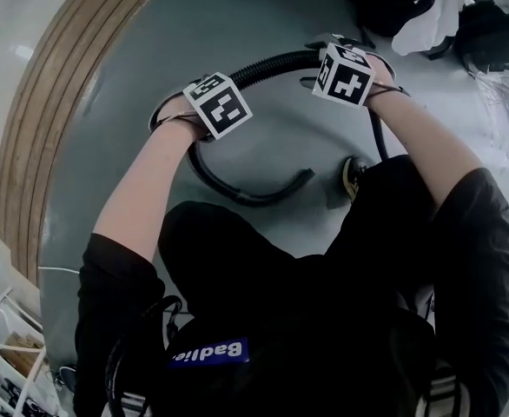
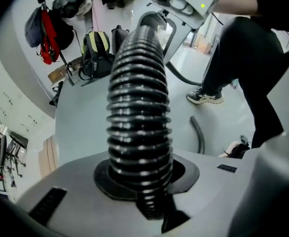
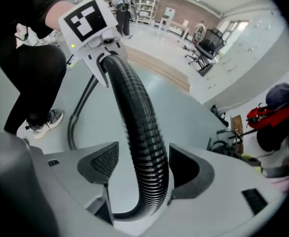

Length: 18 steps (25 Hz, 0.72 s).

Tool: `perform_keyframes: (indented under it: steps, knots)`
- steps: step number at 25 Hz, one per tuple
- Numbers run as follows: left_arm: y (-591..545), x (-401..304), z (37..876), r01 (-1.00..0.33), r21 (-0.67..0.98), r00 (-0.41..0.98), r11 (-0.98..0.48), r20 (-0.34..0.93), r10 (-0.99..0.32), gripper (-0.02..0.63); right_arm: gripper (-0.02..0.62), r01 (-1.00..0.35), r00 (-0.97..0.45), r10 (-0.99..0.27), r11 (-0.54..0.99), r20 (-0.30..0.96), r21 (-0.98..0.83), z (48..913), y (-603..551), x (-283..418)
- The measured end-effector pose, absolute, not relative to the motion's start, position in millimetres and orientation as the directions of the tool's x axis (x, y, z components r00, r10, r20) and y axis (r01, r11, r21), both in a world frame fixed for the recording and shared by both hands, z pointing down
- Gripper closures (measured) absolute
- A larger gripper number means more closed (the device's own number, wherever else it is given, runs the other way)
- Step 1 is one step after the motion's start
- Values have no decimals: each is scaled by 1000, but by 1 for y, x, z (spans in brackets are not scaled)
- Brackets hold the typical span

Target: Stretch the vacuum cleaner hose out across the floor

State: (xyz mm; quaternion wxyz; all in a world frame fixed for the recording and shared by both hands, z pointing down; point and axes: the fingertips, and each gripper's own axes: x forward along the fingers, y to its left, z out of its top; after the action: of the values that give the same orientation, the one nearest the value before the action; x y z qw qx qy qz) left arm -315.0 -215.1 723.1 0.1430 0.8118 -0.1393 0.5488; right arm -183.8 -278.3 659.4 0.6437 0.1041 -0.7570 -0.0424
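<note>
A black ribbed vacuum hose [image 1: 267, 65] runs between my two grippers, and its far part curls in a loop [image 1: 246, 196] on the grey floor in front of the person's legs. My left gripper [image 1: 233, 89] is shut on the hose [image 2: 139, 112], both pads pressing its ribs. My right gripper [image 1: 311, 69] stands open around the hose [image 3: 143, 132]: the hose lies against the right pad [image 3: 186, 167], with a gap to the left pad [image 3: 101, 164]. In the right gripper view the left gripper [image 3: 92, 23] holds the hose further along.
A curved wooden strip [image 1: 55, 102] borders the grey floor at the left. The person's shoe [image 1: 352, 176] stands beside the hose. Backpacks and hanging bags [image 2: 95, 48] line the wall. A white bundle [image 1: 428, 16] lies at the top right, a rack [image 1: 3, 354] at the bottom left.
</note>
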Motion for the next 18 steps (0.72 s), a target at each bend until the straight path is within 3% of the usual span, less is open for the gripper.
perform_keyframes:
  steps: [4, 9, 10, 11, 13, 14, 16, 18]
  knots:
    - [-225, -344, 689, -302, 19, 287, -953, 955, -72, 500, 295, 41, -265, -229, 968, 936, 249, 638, -261, -261]
    - [-229, -373, 661, -263, -6, 209, -965, 976, -63, 499, 298, 92, -287, -243, 956, 927, 279, 646, -254, -322]
    - [-227, -374, 657, -252, -19, 207, -967, 976, -73, 499, 333, 88, -279, -254, 954, 926, 288, 646, -255, -327]
    - [-228, -374, 654, -241, -37, 214, -970, 973, -90, 495, 482, 78, -273, -269, 951, 924, 300, 643, -258, -329]
    - [-236, -372, 649, -250, -94, 253, -964, 954, -159, 478, 512, 54, -266, -283, 950, 922, 307, 636, -270, -328]
    - [-244, -373, 647, -275, -126, 276, -953, 939, -204, 455, 512, 37, -265, -280, 953, 922, 300, 633, -277, -326]
    - [-255, -376, 653, -355, -153, 310, -922, 911, -271, 343, 512, -20, -280, -271, 961, 921, 276, 632, -292, -318]
    - [-266, -383, 667, -453, -159, 320, -877, 889, -327, 297, 512, -88, -311, -260, 966, 914, 244, 633, -309, -308]
